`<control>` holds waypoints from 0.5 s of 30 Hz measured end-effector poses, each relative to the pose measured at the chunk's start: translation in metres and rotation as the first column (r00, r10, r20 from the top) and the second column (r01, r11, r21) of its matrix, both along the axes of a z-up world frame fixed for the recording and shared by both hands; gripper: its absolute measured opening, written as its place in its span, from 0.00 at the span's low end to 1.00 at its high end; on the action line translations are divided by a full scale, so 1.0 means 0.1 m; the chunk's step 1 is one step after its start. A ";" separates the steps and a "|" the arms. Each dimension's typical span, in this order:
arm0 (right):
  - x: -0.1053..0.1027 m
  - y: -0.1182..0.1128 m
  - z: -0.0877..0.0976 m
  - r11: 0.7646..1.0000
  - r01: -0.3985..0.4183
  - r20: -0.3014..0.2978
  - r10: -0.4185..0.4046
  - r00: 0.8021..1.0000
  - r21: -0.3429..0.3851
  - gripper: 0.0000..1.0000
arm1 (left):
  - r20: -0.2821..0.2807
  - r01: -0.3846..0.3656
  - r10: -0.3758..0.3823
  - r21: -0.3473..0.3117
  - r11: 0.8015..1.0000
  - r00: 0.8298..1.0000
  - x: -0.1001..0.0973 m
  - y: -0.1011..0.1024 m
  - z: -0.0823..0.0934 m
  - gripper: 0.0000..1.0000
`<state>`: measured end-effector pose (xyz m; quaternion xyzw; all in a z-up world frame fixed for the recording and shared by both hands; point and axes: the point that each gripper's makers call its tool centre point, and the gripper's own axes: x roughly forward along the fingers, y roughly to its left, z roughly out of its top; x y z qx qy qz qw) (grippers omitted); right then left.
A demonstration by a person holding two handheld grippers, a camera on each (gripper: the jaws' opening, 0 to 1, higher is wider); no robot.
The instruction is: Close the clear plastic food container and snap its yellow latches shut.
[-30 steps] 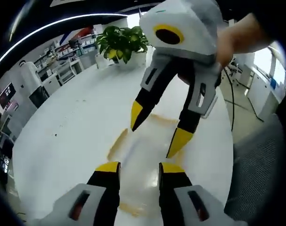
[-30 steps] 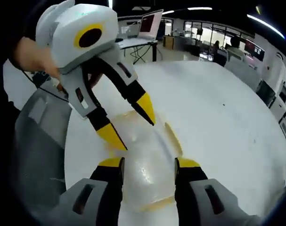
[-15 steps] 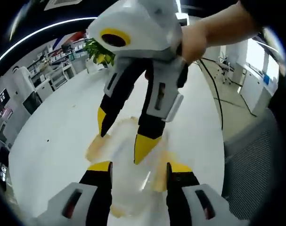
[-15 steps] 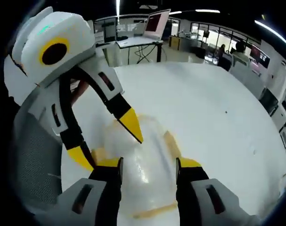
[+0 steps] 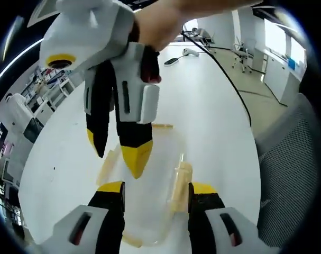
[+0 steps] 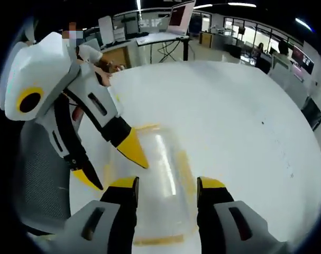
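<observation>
Jaws parted on both grippers, left gripper (image 5: 155, 189) and right gripper (image 6: 165, 183) over clear plastic food container (image 6: 157, 180) with yellow latches (image 5: 180, 180), white table (image 6: 229, 116), no legible writing, right gripper now swung further left in left gripper view.

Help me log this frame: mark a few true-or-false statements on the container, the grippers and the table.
1. The clear container sits on a white table. True.
2. Both grippers are shut on the container. False: the left gripper and the right gripper are open, jaws apart.
3. The container has yellow latches. True.
4. The table is black. False: it is white.
5. A mesh chair stands beside the table. True.
</observation>
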<state>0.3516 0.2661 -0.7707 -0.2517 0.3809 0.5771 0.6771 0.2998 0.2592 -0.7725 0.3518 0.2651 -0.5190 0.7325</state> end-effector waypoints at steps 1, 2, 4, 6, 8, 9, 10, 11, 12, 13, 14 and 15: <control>0.00 0.00 -0.01 1.000 -0.005 -0.014 0.005 1.000 -0.007 0.42 | 0.000 0.002 -0.002 0.005 1.000 1.000 0.00 0.00 -0.02 0.43; 0.01 0.00 -0.03 1.000 -0.014 -0.035 0.013 0.999 -0.016 0.42 | 0.000 0.002 -0.002 0.009 1.000 1.000 0.01 0.01 -0.03 0.43; 0.03 0.00 -0.04 0.999 -0.020 -0.055 0.019 0.998 -0.026 0.43 | 0.003 -0.001 0.001 0.015 1.000 1.000 0.02 0.01 -0.04 0.42; 0.05 -0.01 -0.07 0.998 -0.033 -0.050 0.030 0.998 -0.050 0.43 | 0.013 0.000 0.000 0.013 1.000 1.000 0.04 0.00 -0.04 0.42; 0.07 0.01 -0.06 0.999 -0.032 -0.068 0.029 0.997 -0.040 0.43 | 0.019 -0.002 0.001 0.008 1.000 1.000 0.05 -0.01 -0.03 0.42; 0.05 0.02 -0.07 0.999 -0.031 -0.093 0.028 0.995 -0.038 0.42 | 0.020 -0.004 0.004 0.008 1.000 1.000 0.06 -0.02 -0.04 0.42; 0.05 0.02 -0.08 0.999 -0.031 -0.104 0.027 0.994 -0.038 0.42 | 0.022 -0.002 0.002 0.008 1.000 1.000 0.05 -0.02 -0.04 0.42; 0.03 0.03 -0.09 0.999 -0.018 -0.138 0.013 0.990 -0.038 0.42 | 0.024 0.001 -0.001 0.008 1.000 1.000 0.05 -0.02 -0.04 0.42; 0.06 0.03 -0.10 0.999 -0.018 -0.136 0.012 0.991 -0.038 0.42 | 0.027 0.002 -0.002 0.006 1.000 1.000 0.05 -0.02 -0.05 0.42; 0.06 0.02 -0.11 0.999 -0.018 -0.161 0.011 0.987 -0.039 0.42 | 0.029 0.002 -0.002 0.003 1.000 1.000 0.05 -0.01 -0.05 0.42; 0.06 0.02 -0.11 0.999 -0.015 -0.178 0.007 0.984 -0.039 0.43 | 0.030 0.003 -0.003 -0.002 1.000 1.000 0.05 -0.01 -0.05 0.42; 0.06 0.02 -0.12 0.999 -0.018 -0.190 0.010 0.982 -0.038 0.43 | 0.031 0.003 -0.003 -0.004 1.000 1.000 0.05 -0.01 -0.05 0.42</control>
